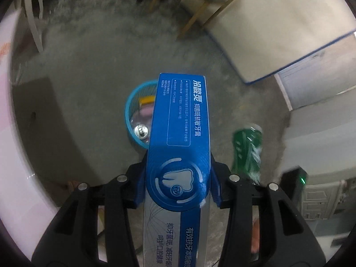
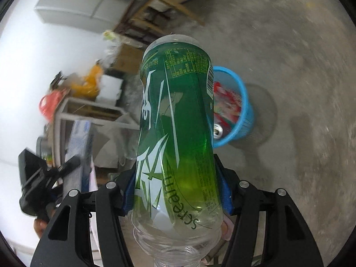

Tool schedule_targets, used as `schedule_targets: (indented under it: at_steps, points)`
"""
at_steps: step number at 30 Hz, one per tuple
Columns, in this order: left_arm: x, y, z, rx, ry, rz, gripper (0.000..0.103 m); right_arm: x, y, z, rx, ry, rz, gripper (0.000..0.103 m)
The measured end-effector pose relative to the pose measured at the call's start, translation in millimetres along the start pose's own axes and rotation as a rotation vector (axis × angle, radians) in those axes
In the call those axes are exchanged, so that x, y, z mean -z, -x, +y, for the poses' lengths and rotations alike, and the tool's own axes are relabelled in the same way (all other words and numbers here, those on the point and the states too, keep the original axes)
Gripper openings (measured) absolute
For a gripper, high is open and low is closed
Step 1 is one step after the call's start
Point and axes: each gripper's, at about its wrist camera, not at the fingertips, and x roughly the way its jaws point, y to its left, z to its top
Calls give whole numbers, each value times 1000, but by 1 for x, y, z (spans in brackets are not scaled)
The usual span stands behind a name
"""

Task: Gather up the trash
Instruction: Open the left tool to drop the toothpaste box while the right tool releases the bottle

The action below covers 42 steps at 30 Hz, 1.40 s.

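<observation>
My left gripper (image 1: 178,184) is shut on a long blue toothpaste box (image 1: 180,122), which juts forward over a round blue waste basket (image 1: 130,115) on the concrete floor. The basket holds several wrappers and a silver can (image 1: 140,131). My right gripper (image 2: 176,191) is shut on a clear plastic bottle with a green label (image 2: 175,122), bottom end pointing away. The same blue basket (image 2: 241,111) sits just right of and behind the bottle. In the left wrist view the green bottle (image 1: 247,153) shows blurred at the right. In the right wrist view the other gripper and the toothpaste box (image 2: 77,146) appear at the left.
Bare concrete floor (image 1: 89,71) surrounds the basket. Wooden chair legs (image 1: 195,13) and a pale mattress with blue piping (image 1: 278,33) stand beyond it. A small table with orange and red clutter (image 2: 89,98) is at the left of the right wrist view. A white wall (image 2: 33,55) rises behind.
</observation>
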Motion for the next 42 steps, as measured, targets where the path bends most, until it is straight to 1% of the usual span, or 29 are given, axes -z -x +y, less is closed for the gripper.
schedule_targets:
  at_steps: [1, 2, 3, 5, 6, 7, 9, 12, 15, 19, 23, 27, 28, 29, 30, 31, 33, 34, 36, 38, 42]
  points:
    - [-9, -20, -1, -11, 17, 27, 44, -3, -5, -9, 7, -23, 8, 58]
    - [-20, -43, 0, -29, 41, 55, 44, 0, -10, -11, 13, -34, 11, 58]
    - [-27, -56, 2, -38, 54, 67, 45, -3, -15, -18, 22, -50, 17, 58]
    - [-44, -88, 4, -83, 76, 66, 47, -8, -24, -25, 33, -66, 20, 59]
    - [-48, -97, 8, -89, 88, 61, 63, -7, -24, -28, 37, -69, 21, 58]
    - [-52, -105, 11, -98, 103, 49, 73, -9, -26, -30, 43, -69, 23, 59]
    - [-56, -113, 15, -147, 122, 24, 73, -13, -31, -30, 60, -67, 25, 59]
    - [-54, -111, 30, -140, 165, 20, 73, -22, -39, -33, 73, -54, 34, 59]
    - [-48, -94, 38, -157, 159, 9, 73, -25, -49, -31, 95, -35, 55, 59]
    - [-38, -60, 32, -169, 115, -31, 73, -32, -72, -16, 101, 3, 94, 59]
    - [-21, -12, 25, -147, 53, -87, 73, -45, -103, 18, 94, 81, 122, 59]
    - [9, 48, 21, -140, -34, -176, 77, -68, -141, 45, 108, 138, 120, 59]
    - [18, 61, 22, -135, -51, -193, 78, -76, -156, 50, 142, 170, 121, 60]
    - [28, 72, 25, -131, -53, -206, 78, -82, -169, 51, 196, 189, 127, 67]
    - [34, 81, 28, -134, -51, -214, 79, -85, -178, 51, 235, 202, 133, 72]
    - [43, 89, 32, -136, -49, -223, 79, -89, -191, 48, 289, 227, 151, 73]
    - [60, 105, 44, -143, -38, -241, 79, -93, -203, 44, 372, 254, 164, 73]
    - [68, 110, 49, -150, -31, -249, 79, -93, -204, 43, 402, 260, 160, 73]
    - [82, 120, 59, -164, -26, -269, 79, -93, -197, 39, 428, 264, 139, 73]
    - [98, 131, 68, -186, -32, -293, 79, -89, -184, 39, 422, 263, 111, 73]
    - [118, 140, 79, -187, -34, -313, 79, -79, -152, 39, 435, 263, 65, 73]
